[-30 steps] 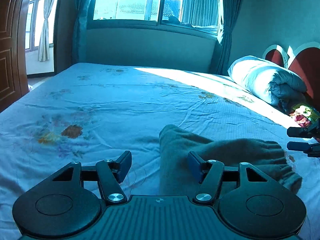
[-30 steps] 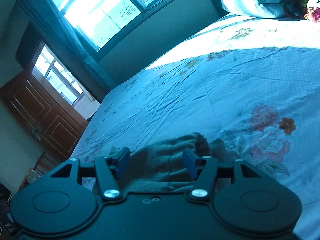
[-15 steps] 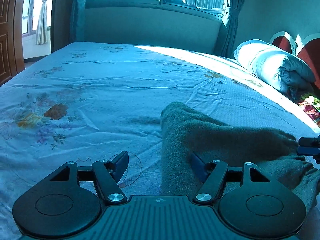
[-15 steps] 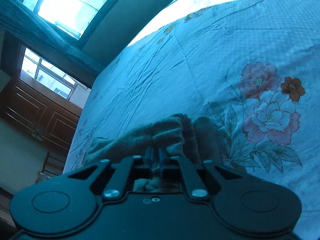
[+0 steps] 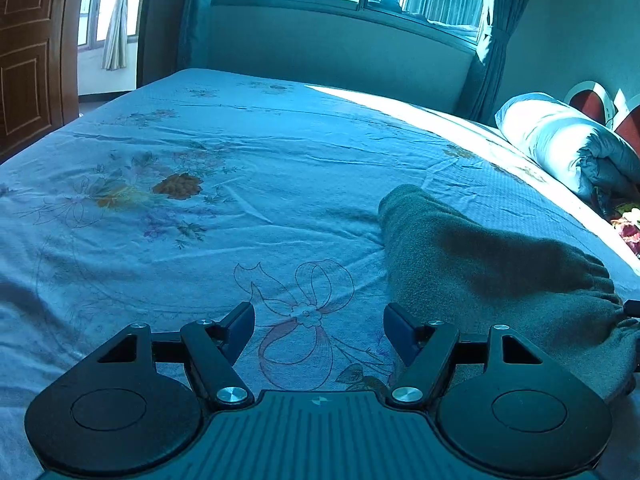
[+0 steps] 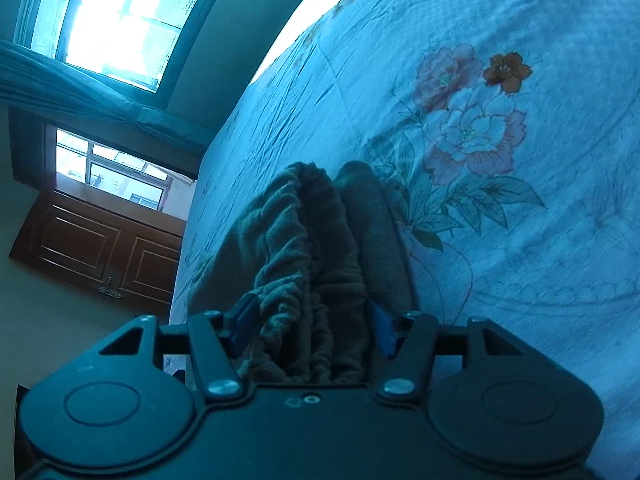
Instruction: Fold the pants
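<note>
The pants (image 5: pixel 480 264) are lying in a bunched, partly folded heap on the bed (image 5: pixel 240 168), at the right of the left wrist view and at lower centre of the right wrist view. The left hand-held gripper (image 5: pixel 319 326) is hovering wide open over bare sheet, its right finger just beside the cloth edge, holding nothing. The right hand-held gripper (image 6: pixel 310 326) is sitting partly open, with the gathered waistband (image 6: pixel 312 240) lying between its fingers; I judge it is not pinching the cloth. To do this step well, the right one should be closing squarely on the whole waistband, all layers together. The left should be taking the near edge low, close to the sheet. Both should then be lifting evenly so the layers are not slipping apart.
</note>
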A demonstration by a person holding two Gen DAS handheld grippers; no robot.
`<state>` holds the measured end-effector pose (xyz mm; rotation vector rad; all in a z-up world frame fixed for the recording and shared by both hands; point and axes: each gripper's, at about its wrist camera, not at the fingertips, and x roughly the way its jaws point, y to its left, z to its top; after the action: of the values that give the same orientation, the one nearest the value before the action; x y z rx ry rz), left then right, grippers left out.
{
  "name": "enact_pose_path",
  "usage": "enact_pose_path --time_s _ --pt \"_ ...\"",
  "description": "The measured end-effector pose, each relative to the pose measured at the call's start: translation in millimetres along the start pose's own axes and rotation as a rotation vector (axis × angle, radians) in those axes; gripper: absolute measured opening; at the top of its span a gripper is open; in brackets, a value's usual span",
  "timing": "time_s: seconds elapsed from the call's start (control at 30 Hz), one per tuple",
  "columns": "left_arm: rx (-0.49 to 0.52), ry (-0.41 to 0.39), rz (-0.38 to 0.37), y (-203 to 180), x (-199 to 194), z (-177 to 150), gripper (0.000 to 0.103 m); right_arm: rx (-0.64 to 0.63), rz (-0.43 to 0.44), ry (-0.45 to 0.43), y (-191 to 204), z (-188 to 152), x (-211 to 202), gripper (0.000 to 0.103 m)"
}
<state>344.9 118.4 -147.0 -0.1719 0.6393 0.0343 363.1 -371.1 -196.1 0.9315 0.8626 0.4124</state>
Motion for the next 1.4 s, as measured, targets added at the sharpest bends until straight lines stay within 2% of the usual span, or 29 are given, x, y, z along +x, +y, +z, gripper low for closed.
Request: enact_pose_path --time_s 0.07,0.1,0.17,0.33,0.37,0.43,0.47,0.5,0.53,0.57,0.63,0.67,0.73,0.8,0.83,0.87,1.0,1.07,1.17,1.2,1.23,1.27,1.4 --pt "-0.019 0.009 0.000 2 -1 -6 0.071 0.008 -0.010 0.010 1 2 9 0.064" --pt "-0.024 0.020 -0.003 3 0 -9 0.072 -0.022 -0.026 0.013 6 3 11 0.061" --pt "-0.018 0.035 -0.003 0 3 -14 0.072 -0.087 -0.048 0.017 19 4 13 0.034" --pt "-0.009 0.040 -0.010 -5 2 -18 0.072 -0.146 -0.012 -0.048 37 10 -18 0.002" --pt "-0.010 0.037 -0.013 -5 1 -18 0.072 -0.150 -0.014 -0.071 35 11 -25 0.000" --pt "-0.004 0.043 -0.020 -5 3 -18 0.072 -0.132 -0.069 -0.054 24 12 -20 0.000" --pt "-0.001 0.048 -0.015 -6 4 -18 0.072 -0.127 -0.074 -0.035 20 11 -13 0.000" --pt "-0.005 0.048 -0.011 -5 4 -17 0.072 -0.117 -0.048 -0.057 21 8 -16 0.005" --pt "-0.011 0.045 -0.016 -4 3 -17 0.072 -0.114 -0.037 -0.080 23 6 -19 0.018" --pt "-0.015 0.041 -0.019 -3 1 -17 0.072 -0.109 -0.048 -0.106 27 4 -22 0.039" --pt "-0.014 0.039 -0.011 0 0 -16 0.072 -0.098 -0.025 -0.089 27 3 -23 0.075" --pt "-0.017 0.036 -0.009 2 -1 -16 0.072 -0.102 -0.018 -0.078 27 0 -22 0.070" --pt "-0.024 0.033 -0.005 4 -2 -15 0.072 -0.090 -0.052 -0.047 24 -5 -18 0.071" --pt "-0.029 0.031 -0.004 7 -3 -15 0.072 -0.026 0.010 -0.020 4 -10 -19 0.064" --pt "-0.030 0.029 -0.003 7 -4 -15 0.072 -0.016 0.012 -0.030 2 -13 -19 0.055" --pt "-0.030 0.029 -0.002 8 -4 -16 0.072 -0.014 0.017 -0.044 1 -15 -20 0.054" --pt "-0.025 0.031 -0.004 9 -9 -19 0.072 0.022 0.003 -0.024 -7 -18 -11 0.054" --pt "-0.040 0.032 -0.007 10 -11 -21 0.072 0.048 0.022 -0.016 -11 -14 -1 0.063" --pt "-0.050 0.042 -0.013 7 -11 -27 0.072 0.032 0.022 -0.003 -3 -9 17 0.070" --pt "-0.047 0.049 -0.016 5 -10 -29 0.072 0.010 0.017 -0.003 3 -8 21 0.069" --pt "-0.043 0.053 -0.018 3 -10 -30 0.072 -0.015 0.015 0.002 8 -7 23 0.037" --pt "-0.037 0.054 -0.010 1 -9 -32 0.072 -0.037 0.027 0.005 16 -5 22 0.019" --pt "-0.037 0.041 -0.025 1 -12 -29 0.073 -0.120 0.067 -0.094 38 -7 -5 0.018"
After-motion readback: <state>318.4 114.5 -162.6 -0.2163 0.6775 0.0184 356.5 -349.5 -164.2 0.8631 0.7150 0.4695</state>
